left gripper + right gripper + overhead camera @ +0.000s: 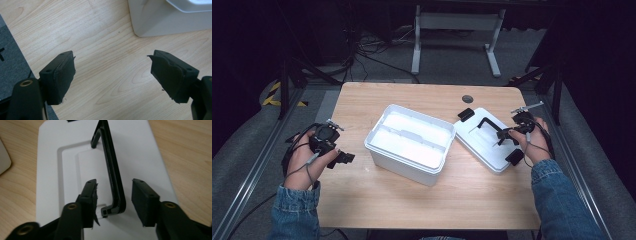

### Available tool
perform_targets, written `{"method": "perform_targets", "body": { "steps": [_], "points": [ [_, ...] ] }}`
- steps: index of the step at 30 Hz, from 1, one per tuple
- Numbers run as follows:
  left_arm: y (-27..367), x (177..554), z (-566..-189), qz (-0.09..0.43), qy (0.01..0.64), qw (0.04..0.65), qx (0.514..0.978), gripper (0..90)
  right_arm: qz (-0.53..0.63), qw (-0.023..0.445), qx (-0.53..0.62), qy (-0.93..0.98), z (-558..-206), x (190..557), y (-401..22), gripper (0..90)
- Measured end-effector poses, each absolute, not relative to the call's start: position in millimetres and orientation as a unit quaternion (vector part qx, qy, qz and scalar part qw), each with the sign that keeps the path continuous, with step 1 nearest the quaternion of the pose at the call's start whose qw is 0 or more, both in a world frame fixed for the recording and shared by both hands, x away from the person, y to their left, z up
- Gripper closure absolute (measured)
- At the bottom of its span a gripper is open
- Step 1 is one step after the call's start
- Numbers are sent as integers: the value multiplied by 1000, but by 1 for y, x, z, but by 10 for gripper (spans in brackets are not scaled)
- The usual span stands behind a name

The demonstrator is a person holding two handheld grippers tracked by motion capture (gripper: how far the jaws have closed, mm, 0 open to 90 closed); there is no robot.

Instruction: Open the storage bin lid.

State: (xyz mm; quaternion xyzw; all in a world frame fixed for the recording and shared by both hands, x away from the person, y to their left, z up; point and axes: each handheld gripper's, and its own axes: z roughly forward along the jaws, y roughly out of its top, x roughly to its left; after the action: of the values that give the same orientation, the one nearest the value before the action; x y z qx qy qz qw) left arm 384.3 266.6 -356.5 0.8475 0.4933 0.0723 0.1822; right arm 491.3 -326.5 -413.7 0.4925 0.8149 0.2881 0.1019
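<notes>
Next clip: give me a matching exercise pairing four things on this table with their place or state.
Things:
1. white box
2. white lid
3. black handle
4. left gripper

Places or states:
A. between the right gripper's open fingers
B. open over bare wood
C. flat, right of the box
D. table centre, uncovered

Pairs: 1-D, 2-C, 3-A, 4-B

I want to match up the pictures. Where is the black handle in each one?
High view: the handle stands on the white lid, right of the box.
Left gripper view: no handle here; a box corner at top right.
Right gripper view: centre, between the open right gripper jaws.
Shared landmark: the lid.
</notes>
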Motion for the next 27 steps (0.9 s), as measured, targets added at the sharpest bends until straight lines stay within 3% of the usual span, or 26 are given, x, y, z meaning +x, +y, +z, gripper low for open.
{"method": "perform_targets", "body": {
  "steps": [5, 13, 27],
  "points": [
    [267, 384, -358, 70, 494, 179, 848, 203, 307, 124, 493, 804, -404, 485, -331, 461],
    [272, 378, -359, 70, 502, 178, 844, 203, 344, 160, 451, 808, -381, 458, -318, 452],
    [271, 373, -358, 74, 498, 178, 846, 203, 373, 128, 394, 830, -360, 407, -284, 452]
  ]
}}
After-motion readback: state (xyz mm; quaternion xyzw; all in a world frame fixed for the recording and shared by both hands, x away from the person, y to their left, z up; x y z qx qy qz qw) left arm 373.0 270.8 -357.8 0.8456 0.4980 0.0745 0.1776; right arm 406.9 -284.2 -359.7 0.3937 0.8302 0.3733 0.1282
